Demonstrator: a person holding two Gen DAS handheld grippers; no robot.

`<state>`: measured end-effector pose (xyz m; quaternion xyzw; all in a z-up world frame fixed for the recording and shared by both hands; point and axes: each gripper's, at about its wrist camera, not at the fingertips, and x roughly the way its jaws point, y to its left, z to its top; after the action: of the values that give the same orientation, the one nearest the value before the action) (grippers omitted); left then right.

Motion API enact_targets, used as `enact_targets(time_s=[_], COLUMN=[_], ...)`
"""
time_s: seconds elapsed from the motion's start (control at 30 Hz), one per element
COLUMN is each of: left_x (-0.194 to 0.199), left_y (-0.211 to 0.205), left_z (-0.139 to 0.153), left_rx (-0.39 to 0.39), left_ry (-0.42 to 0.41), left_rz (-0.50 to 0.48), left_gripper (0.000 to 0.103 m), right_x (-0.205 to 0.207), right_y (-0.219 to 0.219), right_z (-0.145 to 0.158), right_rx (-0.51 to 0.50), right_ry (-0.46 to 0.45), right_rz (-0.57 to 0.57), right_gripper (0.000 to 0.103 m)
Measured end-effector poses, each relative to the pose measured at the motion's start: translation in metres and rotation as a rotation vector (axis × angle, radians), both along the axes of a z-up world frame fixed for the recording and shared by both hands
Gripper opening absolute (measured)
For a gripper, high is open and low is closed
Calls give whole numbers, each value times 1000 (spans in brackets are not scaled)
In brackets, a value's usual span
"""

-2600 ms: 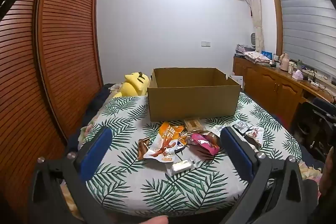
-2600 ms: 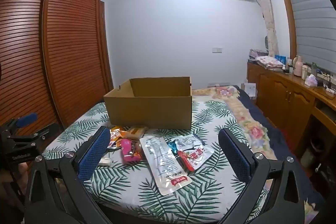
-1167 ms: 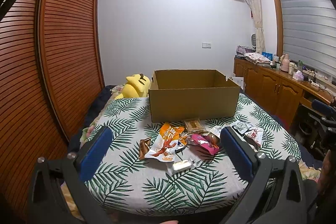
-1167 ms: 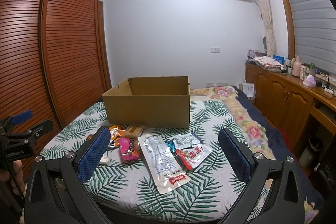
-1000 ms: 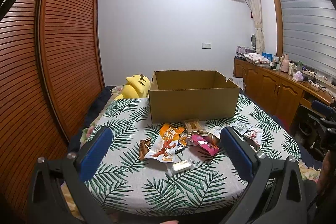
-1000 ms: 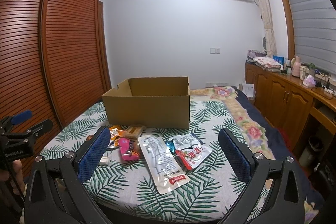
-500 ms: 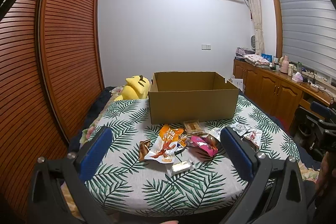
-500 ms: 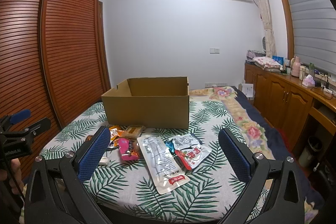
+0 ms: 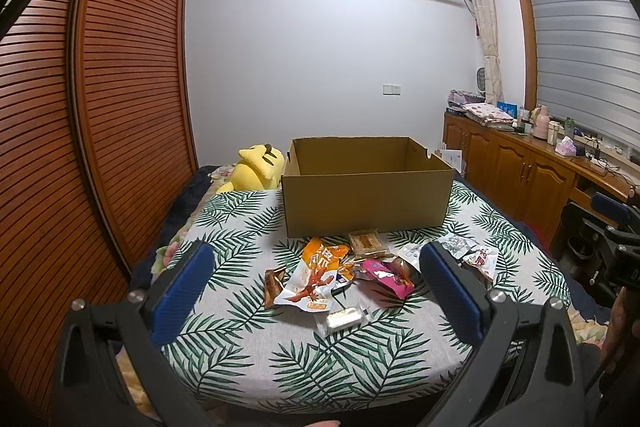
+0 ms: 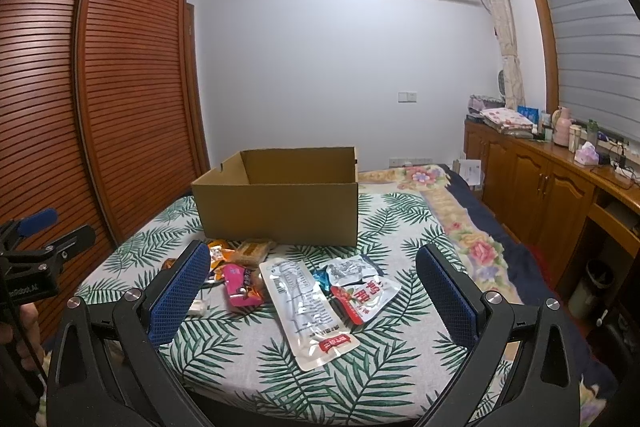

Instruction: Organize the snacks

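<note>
Nothing on the bed has shifted; both the left gripper (image 9: 316,271) and right gripper (image 10: 312,271) hover spread wide, empty. Crinkly snack packets (image 10: 304,303) lie before the plain cardboard box (image 10: 280,211); their print is illegible.

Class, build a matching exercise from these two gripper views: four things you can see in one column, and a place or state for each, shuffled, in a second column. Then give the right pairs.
Things
1. cardboard box
2. long white packet
3. yellow plush toy
4. right gripper

Places or states
A. lies flat between the right gripper's fingers
B. open, holding nothing
C. stands open-topped behind the snack pile
D. lies beside the box, toward the wooden sliding doors

Pairs: 1-C, 2-A, 3-D, 4-B
</note>
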<state>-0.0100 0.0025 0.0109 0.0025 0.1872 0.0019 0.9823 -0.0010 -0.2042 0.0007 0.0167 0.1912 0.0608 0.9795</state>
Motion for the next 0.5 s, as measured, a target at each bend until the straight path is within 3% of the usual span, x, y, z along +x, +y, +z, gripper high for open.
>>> enact_targets(time_s=[0.5], left_x=[-1], left_y=[-3], left_z=[1], left_rx=[2], left_ry=[-1], left_rz=[-8], left_gripper=[103], right_x=[-1], right_y=[0], right_z=[0], right_rx=[0], right_ry=[-1], right_rz=[0], right_gripper=[103])
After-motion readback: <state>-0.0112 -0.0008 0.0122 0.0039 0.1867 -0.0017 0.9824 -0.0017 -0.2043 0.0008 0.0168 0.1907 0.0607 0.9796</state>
